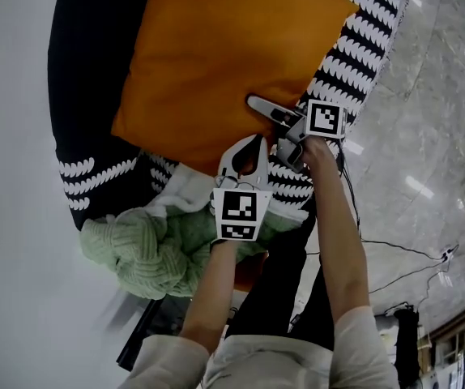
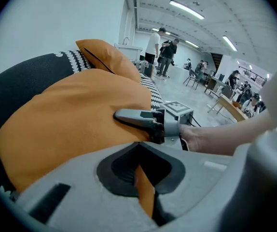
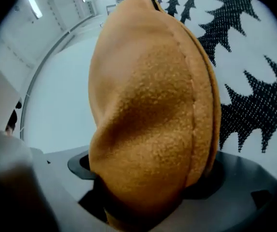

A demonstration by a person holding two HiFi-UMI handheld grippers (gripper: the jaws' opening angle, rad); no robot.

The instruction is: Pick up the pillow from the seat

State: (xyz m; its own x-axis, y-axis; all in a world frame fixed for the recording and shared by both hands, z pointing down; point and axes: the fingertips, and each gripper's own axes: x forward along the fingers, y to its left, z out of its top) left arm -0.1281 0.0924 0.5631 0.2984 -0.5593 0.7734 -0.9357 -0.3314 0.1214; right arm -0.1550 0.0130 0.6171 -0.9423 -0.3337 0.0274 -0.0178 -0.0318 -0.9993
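Currently, we see the orange fleece pillow [image 1: 216, 63], seamed along its edge, lying on the black-and-white patterned seat [image 1: 362, 47]. The left gripper [image 1: 245, 156] pinches its near edge. The right gripper [image 1: 275, 126] stands wide open around its near-right edge.

Bright, even light from ceiling strip lights [image 2: 186, 9], with glare streaks on the floor [image 1: 427, 136]. Heavy fisheye warp and dark corners. The close-up pillow [image 3: 153, 120] is soft and blurry.
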